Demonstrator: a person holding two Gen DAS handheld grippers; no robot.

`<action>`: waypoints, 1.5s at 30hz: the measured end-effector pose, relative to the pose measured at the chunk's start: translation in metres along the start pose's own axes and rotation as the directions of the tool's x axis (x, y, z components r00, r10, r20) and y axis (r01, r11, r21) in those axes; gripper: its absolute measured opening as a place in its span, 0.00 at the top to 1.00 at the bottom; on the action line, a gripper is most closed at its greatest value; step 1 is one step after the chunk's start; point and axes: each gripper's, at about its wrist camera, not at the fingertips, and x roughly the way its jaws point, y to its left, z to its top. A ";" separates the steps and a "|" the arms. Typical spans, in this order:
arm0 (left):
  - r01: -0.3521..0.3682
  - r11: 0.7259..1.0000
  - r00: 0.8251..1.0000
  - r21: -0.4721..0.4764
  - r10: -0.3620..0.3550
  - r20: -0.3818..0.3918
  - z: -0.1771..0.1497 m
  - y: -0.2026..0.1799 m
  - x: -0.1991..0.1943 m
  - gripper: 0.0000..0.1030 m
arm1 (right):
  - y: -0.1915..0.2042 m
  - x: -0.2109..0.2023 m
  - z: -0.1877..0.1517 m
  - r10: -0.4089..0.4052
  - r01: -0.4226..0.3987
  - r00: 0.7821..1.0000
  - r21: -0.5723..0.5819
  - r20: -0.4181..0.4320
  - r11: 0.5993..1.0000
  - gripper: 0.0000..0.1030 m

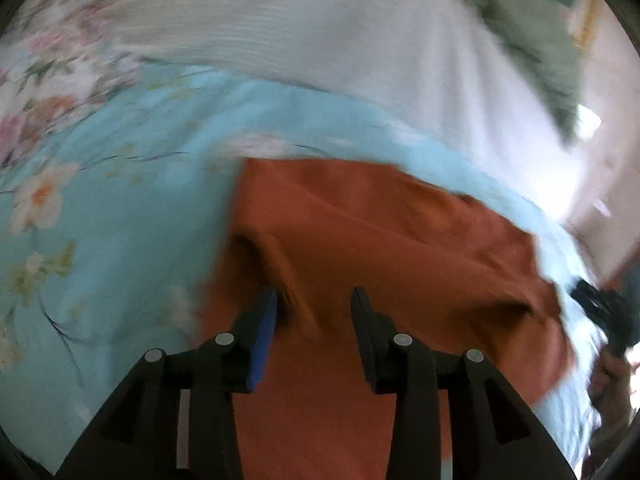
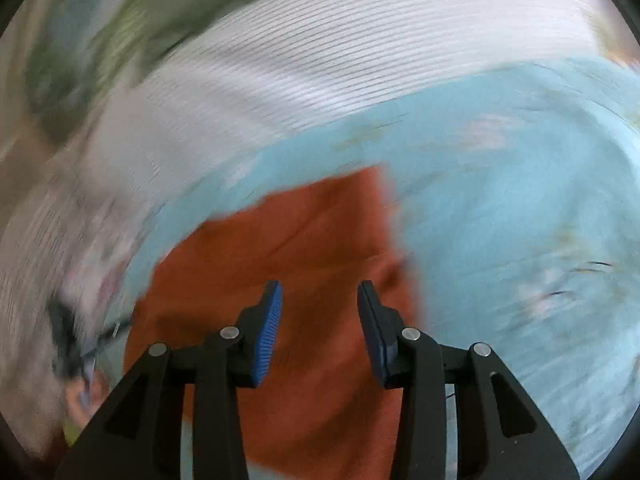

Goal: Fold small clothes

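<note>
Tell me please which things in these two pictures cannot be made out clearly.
- Left wrist view: the rust-orange garment is smeared by motion; its near part is hidden behind the left gripper, so its type stays unknown.
- Left wrist view: a dark object at the right edge is cut off and blurred.
- Right wrist view: the green fabric at top left is too blurred to identify.
- Right wrist view: the garment's lower edge is hidden behind the right gripper.

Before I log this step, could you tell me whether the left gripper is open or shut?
Open. In its own wrist view the left gripper shows a clear gap between its pads, with the rust-orange garment lying beneath, not pinched.
</note>
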 end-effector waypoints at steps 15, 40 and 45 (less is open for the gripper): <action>-0.032 0.972 0.981 0.235 0.076 -0.179 0.019 -0.062 0.089 0.80 | 0.022 0.110 0.031 -0.127 0.100 0.975 -0.148 -0.185 0.984 0.77; 0.058 0.968 0.998 -0.243 -0.061 -0.005 -0.069 0.004 -0.049 0.50 | 0.036 0.022 -0.063 0.004 -0.002 1.000 0.097 -0.022 0.995 0.63; 0.121 0.950 0.987 -0.289 -0.145 -0.064 -0.111 -0.007 -0.055 0.49 | 0.050 0.019 -0.084 0.034 -0.028 0.998 0.099 -0.055 0.995 0.61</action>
